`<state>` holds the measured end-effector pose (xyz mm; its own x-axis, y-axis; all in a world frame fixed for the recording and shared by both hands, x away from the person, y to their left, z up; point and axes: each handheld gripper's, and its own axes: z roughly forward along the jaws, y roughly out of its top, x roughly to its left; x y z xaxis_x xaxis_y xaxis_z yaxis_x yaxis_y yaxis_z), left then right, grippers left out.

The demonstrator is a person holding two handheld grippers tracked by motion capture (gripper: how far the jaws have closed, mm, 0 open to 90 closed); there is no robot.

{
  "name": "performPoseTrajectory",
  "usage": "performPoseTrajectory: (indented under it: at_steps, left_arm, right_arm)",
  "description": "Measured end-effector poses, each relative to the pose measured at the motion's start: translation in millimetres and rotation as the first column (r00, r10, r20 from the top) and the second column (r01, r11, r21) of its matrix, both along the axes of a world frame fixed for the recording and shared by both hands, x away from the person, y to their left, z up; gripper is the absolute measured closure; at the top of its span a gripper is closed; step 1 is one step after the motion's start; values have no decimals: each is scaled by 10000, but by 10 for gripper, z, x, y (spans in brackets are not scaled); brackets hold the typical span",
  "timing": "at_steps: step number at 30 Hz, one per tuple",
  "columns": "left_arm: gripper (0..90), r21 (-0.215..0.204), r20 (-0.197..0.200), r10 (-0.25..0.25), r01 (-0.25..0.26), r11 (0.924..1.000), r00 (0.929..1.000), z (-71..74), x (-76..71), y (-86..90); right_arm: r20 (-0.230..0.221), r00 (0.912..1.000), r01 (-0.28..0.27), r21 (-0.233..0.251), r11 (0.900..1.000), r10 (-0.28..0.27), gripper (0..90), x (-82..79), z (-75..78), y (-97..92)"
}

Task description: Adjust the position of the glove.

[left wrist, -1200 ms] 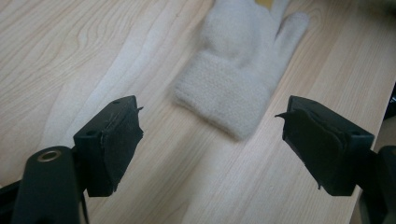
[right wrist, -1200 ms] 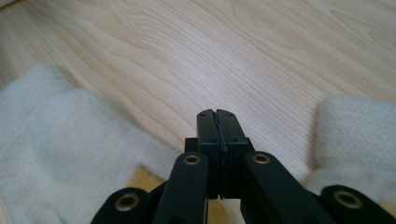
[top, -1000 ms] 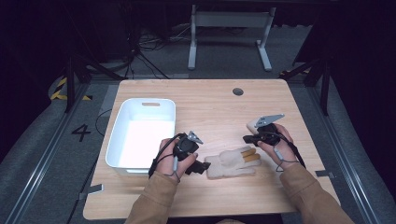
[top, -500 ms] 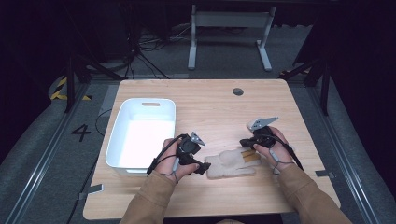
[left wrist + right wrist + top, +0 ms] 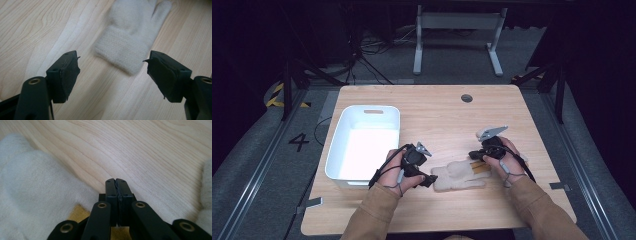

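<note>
Nearby: white bin (image 5: 343,150) left of glove (image 5: 459,175), apart.

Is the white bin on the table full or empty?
Empty: in the high view the white bin shows only its bare white floor inside.

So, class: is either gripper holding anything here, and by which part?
The left gripper is open, holding nothing, its jaws either side of the glove cuff. The right gripper is shut beside the glove; whether it pinches anything cannot be told.
</note>
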<state>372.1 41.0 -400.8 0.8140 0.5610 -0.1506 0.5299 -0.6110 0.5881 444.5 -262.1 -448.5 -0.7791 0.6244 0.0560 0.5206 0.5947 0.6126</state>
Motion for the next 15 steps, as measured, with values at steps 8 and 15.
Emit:
performPoseTrajectory:
  at_steps: [8, 15]
  left_arm:
    - [258, -30, 96, 276, -275, 9996, 9996, 13, 41, 6]
    - [260, -138, 93, 158, -157, 9998, 9998, 36, 58, -23]
  right_arm:
    - [-590, 9980, 226, -41, 9997, -228, 899, -71, 63, -45]
    - [-630, 9977, 217, -603, 9979, -255, 899, -158, 100, -37]
